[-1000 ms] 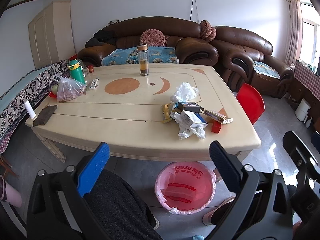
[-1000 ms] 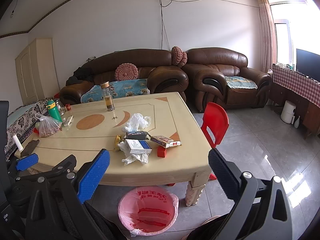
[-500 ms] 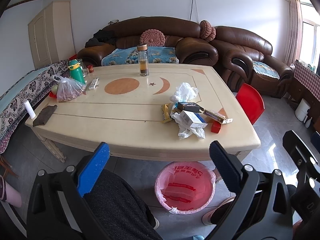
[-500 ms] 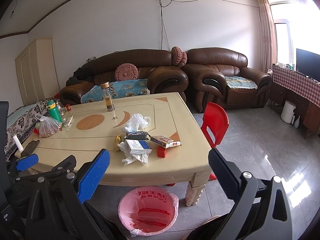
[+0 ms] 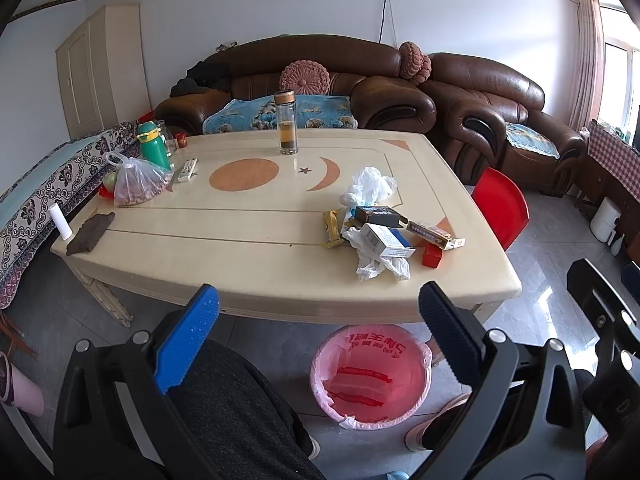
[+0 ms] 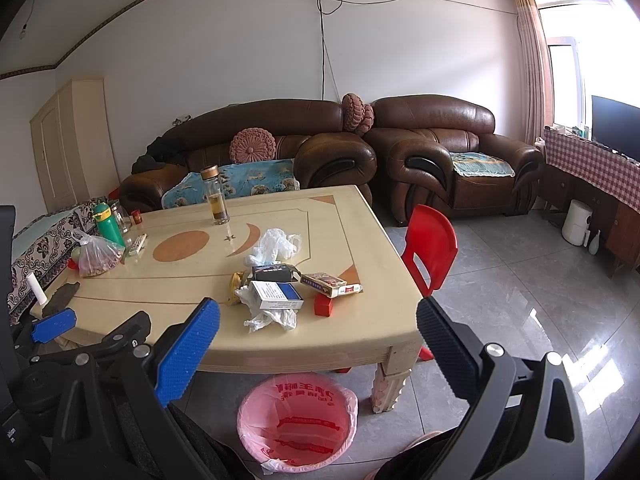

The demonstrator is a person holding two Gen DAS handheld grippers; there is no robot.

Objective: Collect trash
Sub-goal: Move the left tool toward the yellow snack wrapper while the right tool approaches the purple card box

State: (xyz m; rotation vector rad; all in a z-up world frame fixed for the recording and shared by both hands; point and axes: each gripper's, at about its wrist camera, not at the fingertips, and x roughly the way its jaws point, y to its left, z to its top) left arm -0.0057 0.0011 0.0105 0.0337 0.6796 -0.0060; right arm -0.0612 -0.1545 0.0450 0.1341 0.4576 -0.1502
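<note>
A heap of trash lies near the cream table's (image 5: 248,248) front right corner: a blue-and-white box (image 5: 389,239) (image 6: 276,294), a dark box (image 5: 380,216), a patterned carton (image 5: 434,233) (image 6: 325,282), a small red box (image 5: 433,256) (image 6: 324,305), a yellow wrapper (image 5: 332,229) and crumpled white plastic (image 5: 370,188) (image 6: 276,245). A bin with a pink liner (image 5: 370,374) (image 6: 297,424) stands on the floor under the table's edge. Both grippers hover in front of the table, apart from the trash. My left gripper (image 5: 318,320) is open and empty. My right gripper (image 6: 318,334) is open and empty too.
A glass bottle (image 5: 286,127), green flask (image 5: 152,151), bag of nuts (image 5: 138,186), remote (image 5: 187,169) and dark cloth (image 5: 90,229) sit further back and left. A red chair (image 5: 502,206) stands at the table's right. Brown sofas line the back wall. A person's legs are below the grippers.
</note>
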